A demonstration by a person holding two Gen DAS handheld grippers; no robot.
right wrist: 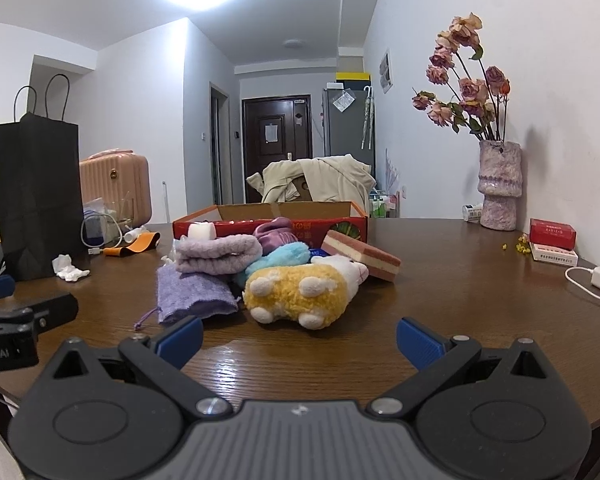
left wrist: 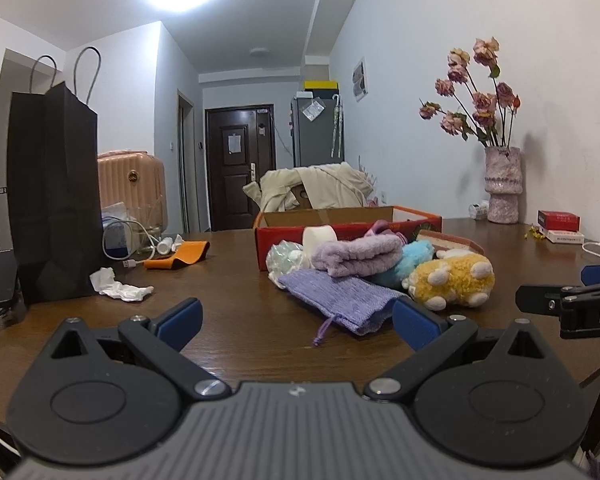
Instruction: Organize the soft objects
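- Left of the red box (right wrist: 260, 226), well apart from it, a black paper bag (right wrist: 36, 196) stands upright on the wooden table (right wrist: 440, 280). A crumpled tissue (right wrist: 69, 269) lies at its foot, and an orange pouch (right wrist: 134, 246) and a white cable (right wrist: 100, 236) lie between the bag and the box. I judge these are not part of the sorting.
- Nearer than the box, on the left, the left gripper (left wrist: 296, 320) hangs low over the table with its fingers spread wide and nothing between them. It points toward the purple drawstring pouch (left wrist: 340, 296), which lies flat in front of the box with its cord trailing over the wood.
- Directly in front of the box, the soft things make one loose heap: a folded lilac towel (right wrist: 220, 254) rests on the pouch, a light blue plush (right wrist: 280, 258) is pressed behind it, and a yellow plush toy (right wrist: 300, 290) lies on its side at the near edge. None of them is in the box yet, so I think the task is only beginning.
- Right of the heap, a pink layered sponge (right wrist: 364, 254) leans with one end against the front wall of the box.
- In front of the yellow toy, the right gripper (right wrist: 300, 340) is also wide open and empty, probably ready to take this toy first.
- Far right of the box, a vase of dried roses (right wrist: 500, 184) stands by the wall.
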